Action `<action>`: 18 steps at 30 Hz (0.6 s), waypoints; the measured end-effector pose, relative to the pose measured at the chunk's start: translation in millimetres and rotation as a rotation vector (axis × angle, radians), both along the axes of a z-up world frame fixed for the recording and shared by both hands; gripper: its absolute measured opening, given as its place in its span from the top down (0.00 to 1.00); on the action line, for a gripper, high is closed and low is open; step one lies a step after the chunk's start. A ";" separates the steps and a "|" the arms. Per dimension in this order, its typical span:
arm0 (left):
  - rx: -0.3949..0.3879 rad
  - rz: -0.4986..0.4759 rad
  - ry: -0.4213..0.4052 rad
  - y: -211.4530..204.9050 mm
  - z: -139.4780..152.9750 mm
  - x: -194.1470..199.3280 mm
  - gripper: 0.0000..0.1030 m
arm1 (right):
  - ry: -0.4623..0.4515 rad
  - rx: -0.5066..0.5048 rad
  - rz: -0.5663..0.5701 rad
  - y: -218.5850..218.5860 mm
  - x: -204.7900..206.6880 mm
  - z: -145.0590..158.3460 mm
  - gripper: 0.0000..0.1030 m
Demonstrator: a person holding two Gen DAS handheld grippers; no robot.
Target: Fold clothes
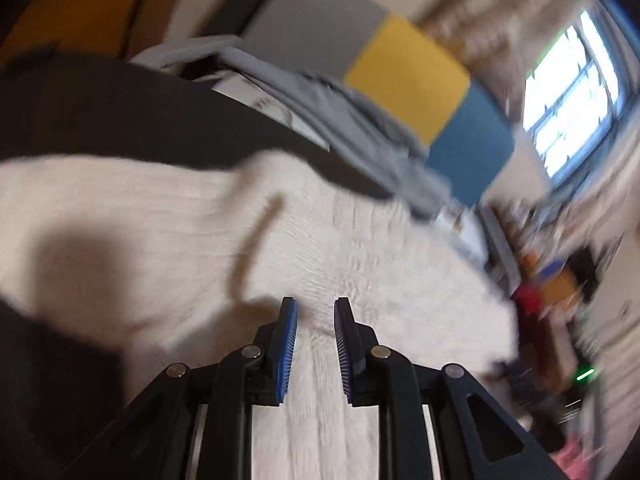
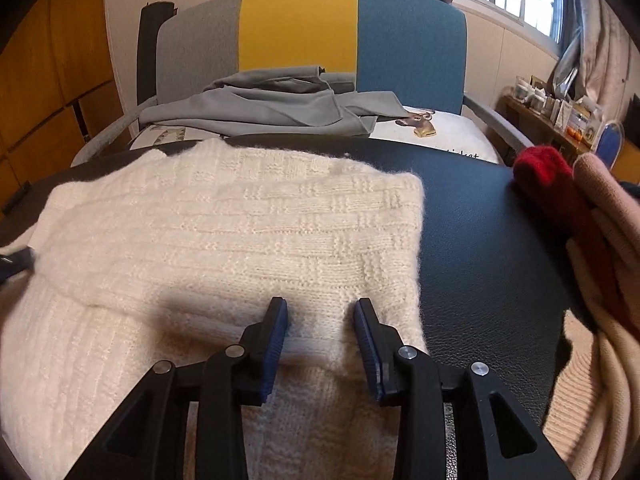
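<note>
A cream knitted sweater (image 2: 224,232) lies partly folded on a black leather table (image 2: 480,240). It also fills the left wrist view (image 1: 360,248), which is motion-blurred. My right gripper (image 2: 320,308) is open, hovering just above the sweater's near right part. My left gripper (image 1: 315,308) is open and empty over the sweater. Its dark tip (image 2: 16,260) shows at the left edge of the right wrist view, beside the sweater's left side.
A pile of red, pink and beige knitwear (image 2: 580,240) sits on the table's right side. Behind the table stands a grey, yellow and blue chair (image 2: 300,28) with a crumpled grey garment (image 2: 272,108) on its seat. A cluttered shelf (image 2: 560,108) stands at the far right.
</note>
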State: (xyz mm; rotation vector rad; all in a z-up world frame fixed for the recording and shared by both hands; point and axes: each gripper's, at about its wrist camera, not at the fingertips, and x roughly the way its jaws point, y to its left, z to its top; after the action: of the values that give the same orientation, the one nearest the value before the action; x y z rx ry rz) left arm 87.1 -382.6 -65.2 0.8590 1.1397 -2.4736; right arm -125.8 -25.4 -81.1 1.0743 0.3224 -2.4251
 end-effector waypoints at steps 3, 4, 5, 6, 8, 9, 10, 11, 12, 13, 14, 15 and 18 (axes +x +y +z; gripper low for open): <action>0.173 0.183 0.116 -27.3 -6.0 84.0 0.78 | 0.006 0.007 -0.002 -0.4 -0.2 -0.3 0.63; 0.217 0.250 0.126 -35.0 -11.3 110.4 0.78 | 0.009 0.010 -0.002 -0.6 0.2 -0.2 0.63; 0.259 0.332 0.126 -44.2 -18.4 144.1 0.78 | 0.011 0.012 -0.003 -0.8 0.2 -0.1 0.63; 0.282 0.408 0.115 -52.5 -24.4 176.1 0.77 | 0.012 0.013 -0.003 -0.9 0.2 0.0 0.62; 0.277 0.538 0.096 -63.0 -28.5 233.1 0.77 | 0.010 0.010 -0.004 -0.6 0.6 0.1 0.62; 0.267 0.586 0.086 -65.4 -28.5 256.6 0.78 | 0.010 0.008 -0.005 -0.5 0.8 0.1 0.62; 0.256 0.633 0.076 -67.8 -28.4 280.1 0.77 | 0.011 0.007 -0.005 -0.3 1.1 0.2 0.61; 0.252 0.671 0.061 -70.1 -29.2 298.9 0.77 | 0.011 0.006 -0.006 0.1 1.4 0.2 0.61; 0.251 0.701 0.043 -72.4 -30.7 313.5 0.76 | 0.011 0.005 -0.007 0.2 1.4 0.2 0.61; 0.260 0.728 0.035 -75.2 -33.2 325.3 0.76 | 0.012 0.007 -0.008 0.1 2.0 0.2 0.60; 0.277 0.746 0.037 -78.8 -36.2 332.7 0.75 | 0.014 0.010 -0.009 -0.1 2.5 0.2 0.60; 0.292 0.759 0.043 -82.4 -38.5 336.5 0.75 | 0.016 0.013 -0.011 -0.3 2.9 0.3 0.59; 0.286 0.756 0.048 -91.8 -38.2 336.7 0.75 | 0.022 0.022 -0.015 -0.7 3.9 0.6 0.58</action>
State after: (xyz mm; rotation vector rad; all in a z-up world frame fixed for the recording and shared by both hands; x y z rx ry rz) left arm 423.8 -474.4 -103.4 0.3241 1.5083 -1.7432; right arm -121.9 -26.1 -80.5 1.0641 0.3502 -2.4529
